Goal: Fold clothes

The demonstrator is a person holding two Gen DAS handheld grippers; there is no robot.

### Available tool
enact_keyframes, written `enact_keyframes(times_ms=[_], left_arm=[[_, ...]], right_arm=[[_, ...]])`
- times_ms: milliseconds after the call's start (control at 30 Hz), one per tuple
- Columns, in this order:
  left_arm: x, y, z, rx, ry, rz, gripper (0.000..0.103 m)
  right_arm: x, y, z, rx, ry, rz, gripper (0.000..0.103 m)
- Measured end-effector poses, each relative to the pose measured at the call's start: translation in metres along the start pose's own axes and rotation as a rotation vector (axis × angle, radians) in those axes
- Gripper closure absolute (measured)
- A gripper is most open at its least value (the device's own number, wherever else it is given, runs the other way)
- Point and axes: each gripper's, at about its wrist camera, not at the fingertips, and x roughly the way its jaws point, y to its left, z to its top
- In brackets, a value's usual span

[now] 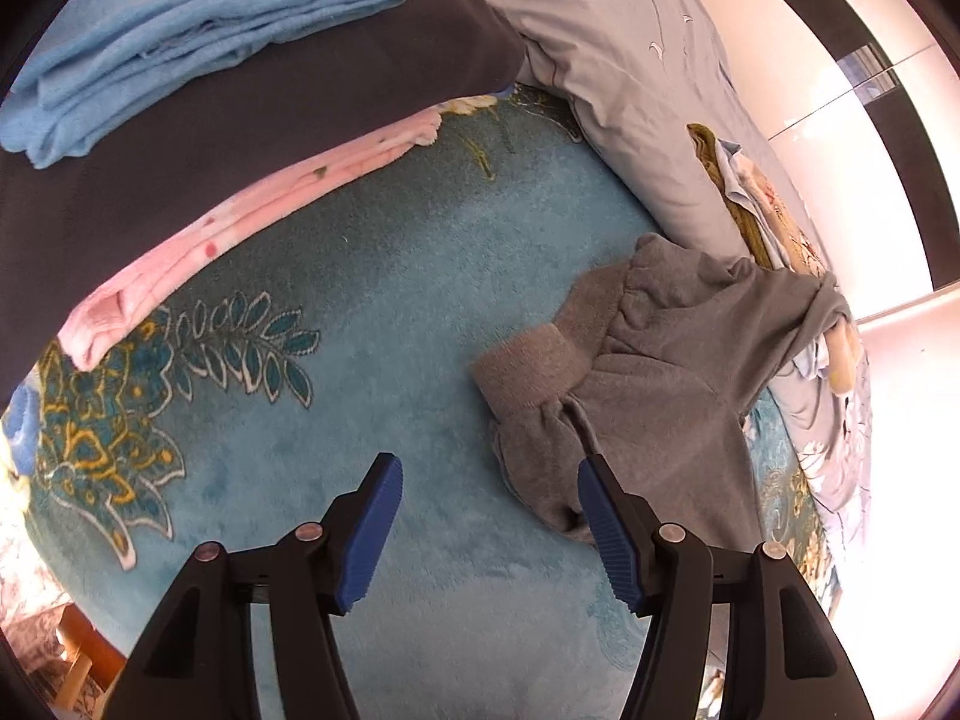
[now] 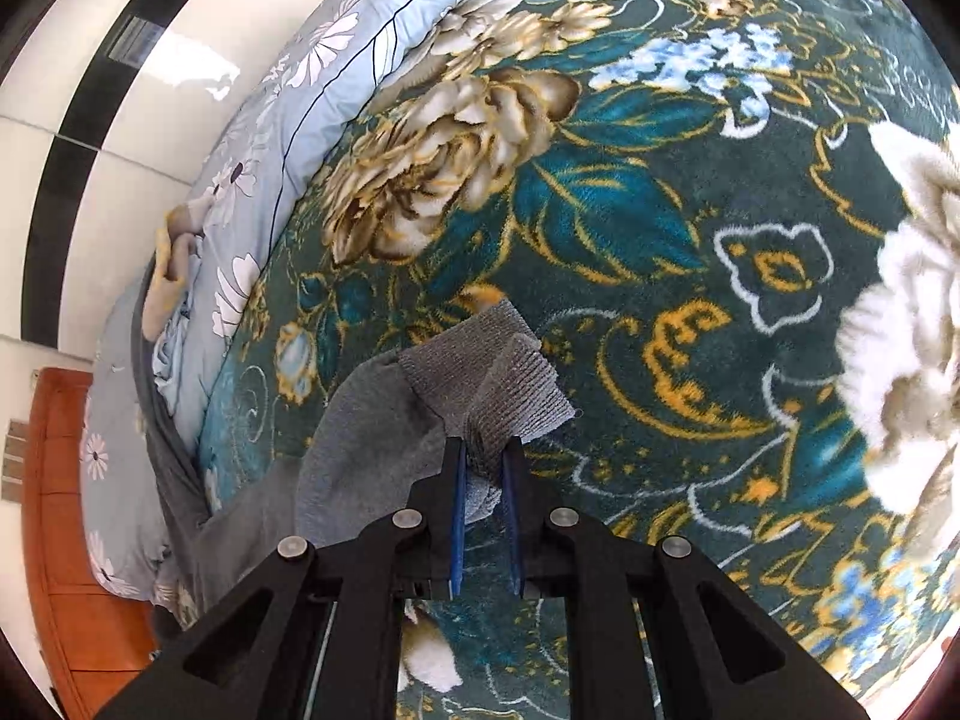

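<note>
A grey sweater [image 1: 654,360] lies crumpled on the teal floral blanket [image 1: 384,312], its ribbed cuff [image 1: 528,369] pointing left. My left gripper [image 1: 486,468] is open and empty, hovering just left of and above the sweater's near edge. My right gripper [image 2: 483,450] is shut on the grey sweater's ribbed cuff end [image 2: 492,378], holding it above the dark floral blanket [image 2: 660,240].
A stack of folded clothes sits at the upper left: light blue [image 1: 198,36] on dark grey [image 1: 240,144] on pink [image 1: 240,228]. A grey-blue flowered quilt [image 1: 630,72] runs along the wall side. An orange wooden bed frame [image 2: 60,510] shows at the left.
</note>
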Motion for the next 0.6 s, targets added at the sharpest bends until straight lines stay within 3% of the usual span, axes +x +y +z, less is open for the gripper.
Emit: enact_keyframes(times_ms=[300, 433, 600], left_arm=[[0.057, 0.006, 0.018, -0.035, 0.101, -0.112, 0.036], [0.074, 0.002, 0.027, -0.019, 0.091, -0.11, 0.036], [0.093, 0.001, 0.031, -0.034, 0.1, -0.181, 0.037]], right_arm=[[0.001, -0.003, 0.003, -0.003, 0.005, -0.036, 0.091], [-0.001, 0.003, 0.002, -0.01, 0.0, -0.054, 0.091], [-0.002, 0.006, -0.001, 0.0, -0.006, -0.077, 0.091]])
